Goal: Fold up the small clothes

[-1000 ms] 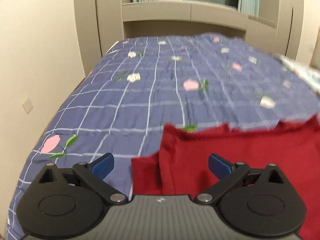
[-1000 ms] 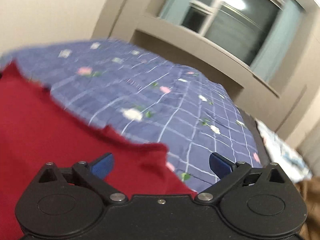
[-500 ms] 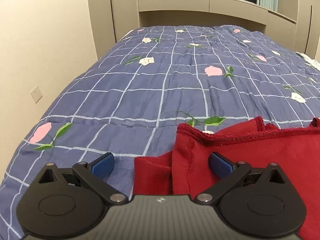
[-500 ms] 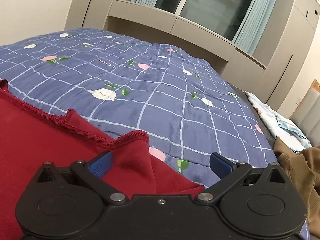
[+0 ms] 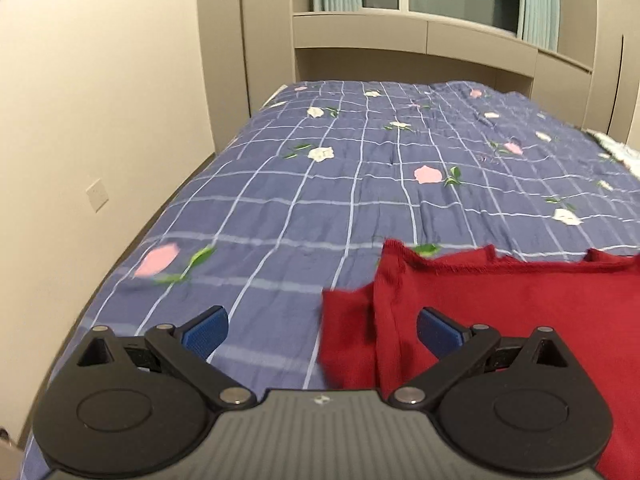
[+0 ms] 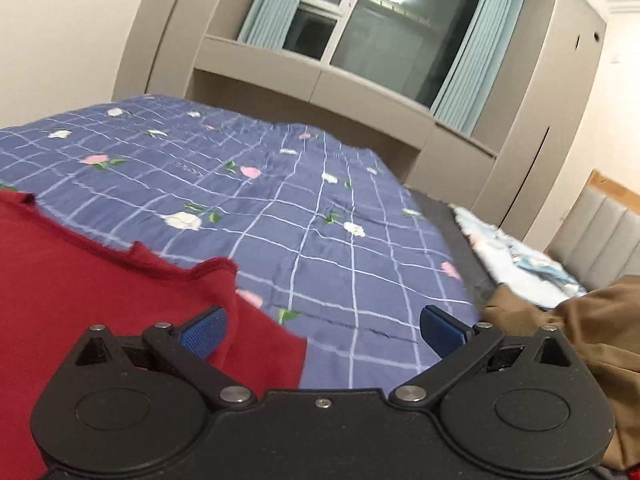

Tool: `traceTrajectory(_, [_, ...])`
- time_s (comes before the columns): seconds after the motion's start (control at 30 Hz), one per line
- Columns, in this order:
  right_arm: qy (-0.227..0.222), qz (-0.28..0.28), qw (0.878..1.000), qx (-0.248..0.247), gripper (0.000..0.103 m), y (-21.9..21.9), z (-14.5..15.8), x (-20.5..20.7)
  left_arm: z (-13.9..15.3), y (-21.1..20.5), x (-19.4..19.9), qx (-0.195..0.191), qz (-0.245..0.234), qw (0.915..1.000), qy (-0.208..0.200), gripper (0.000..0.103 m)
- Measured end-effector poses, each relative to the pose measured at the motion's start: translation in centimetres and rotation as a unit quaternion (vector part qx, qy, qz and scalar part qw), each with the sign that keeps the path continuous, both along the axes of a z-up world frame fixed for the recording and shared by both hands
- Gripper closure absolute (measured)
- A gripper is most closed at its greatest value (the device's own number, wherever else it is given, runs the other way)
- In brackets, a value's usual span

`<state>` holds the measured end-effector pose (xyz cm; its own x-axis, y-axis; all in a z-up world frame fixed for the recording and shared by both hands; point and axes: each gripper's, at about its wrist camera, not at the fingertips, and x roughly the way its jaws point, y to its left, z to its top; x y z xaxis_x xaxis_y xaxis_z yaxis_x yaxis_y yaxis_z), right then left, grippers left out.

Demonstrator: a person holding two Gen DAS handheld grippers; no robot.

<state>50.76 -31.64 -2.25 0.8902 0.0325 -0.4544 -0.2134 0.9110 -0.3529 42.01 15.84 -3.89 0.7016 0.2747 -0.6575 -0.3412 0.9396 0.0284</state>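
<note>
A dark red garment (image 5: 520, 312) lies flat on the blue checked bedspread (image 5: 360, 184); it fills the lower right of the left wrist view and the lower left of the right wrist view (image 6: 80, 280). My left gripper (image 5: 322, 326) is open, its blue pads apart, over the garment's left edge, where a folded flap shows. My right gripper (image 6: 322, 328) is open over the garment's right edge, its left pad above red cloth. Neither holds anything.
A beige wall (image 5: 100, 120) runs along the bed's left side. Built-in cabinets (image 5: 400, 36) and a window (image 6: 380, 28) stand beyond the bed. A brown garment (image 6: 560, 328) and a light patterned cloth (image 6: 520, 256) lie at the bed's right, by a padded headboard (image 6: 600, 236).
Both grippers have tilted up and drawn back a little; more of the wall, cabinets and window shows. The red garment lies where it was. Both stayed open.
</note>
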Motion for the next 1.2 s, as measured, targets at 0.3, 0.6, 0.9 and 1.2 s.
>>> traceTrajectory(0.3, [0.023, -0.030, 0.998, -0.056, 0.001, 0.2, -4.1, -6.4, -2.4, -1.8, -7.3, -0.063, 0.049, 0.9958, 0.044, 0.001])
traceTrajectory(0.6, [-0.003, -0.064, 0.998, 0.006, 0.001, 1.7, -1.4, -10.9, -2.2, -3.6, -9.6, -0.063, 0.057, 0.9929, 0.083, 0.001])
traceTrajectory(0.9, [0.046, -0.070, 0.997, -0.001, 0.001, 2.9, -4.4, -13.5, -3.2, -3.1, -11.7, -0.109, 0.076, 0.9860, 0.100, 0.001])
traceTrajectory(1.2, [0.036, -0.087, 0.995, 0.010, 0.000, 3.0, -5.0, -14.4, -3.4, -4.0, -12.7, -0.099, 0.079, 0.9856, 0.112, 0.001])
